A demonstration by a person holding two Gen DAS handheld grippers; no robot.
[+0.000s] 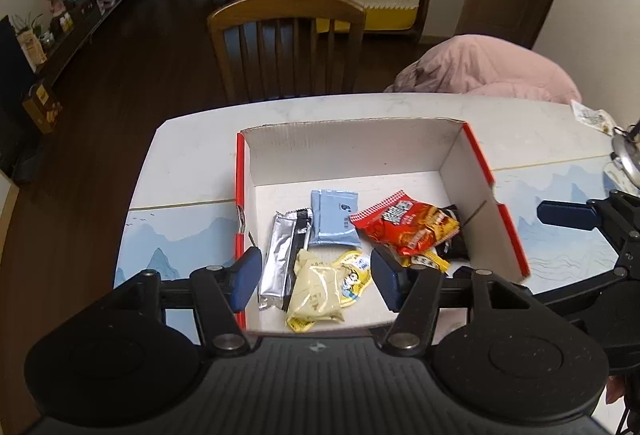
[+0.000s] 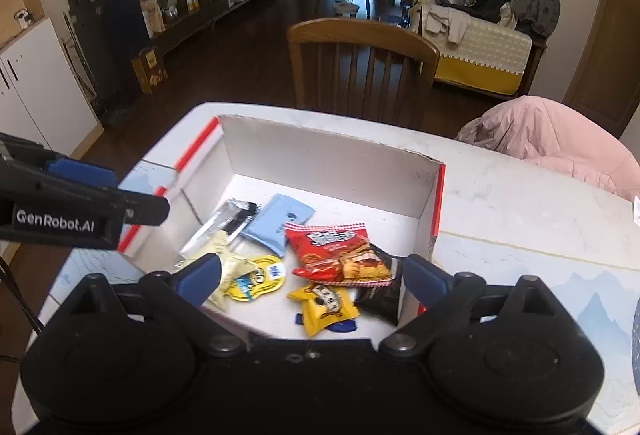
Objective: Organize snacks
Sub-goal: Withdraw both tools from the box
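Observation:
A white cardboard box with red outer sides [image 1: 344, 147] [image 2: 320, 163] stands on the table. Inside lie several snacks: a red chip bag [image 1: 404, 223] [image 2: 340, 255], a light blue packet [image 1: 334, 219] [image 2: 278, 221], a silver and black bar [image 1: 280, 259] [image 2: 224, 225], a pale yellow packet [image 1: 316, 289], a yellow cartoon pouch [image 1: 354, 275] [image 2: 256, 277], a black packet [image 1: 454, 243] [image 2: 380, 295] and a small yellow packet [image 2: 324, 305]. My left gripper [image 1: 316, 273] is open and empty above the box's near side. My right gripper [image 2: 314, 273] is open and empty above the box.
A wooden chair [image 1: 288, 43] [image 2: 360, 67] stands at the table's far side. A pink jacket [image 1: 488, 71] [image 2: 560, 139] lies at the far right. A small snack pouch [image 1: 592, 115] and a metal object [image 1: 626, 155] sit at the table's right edge.

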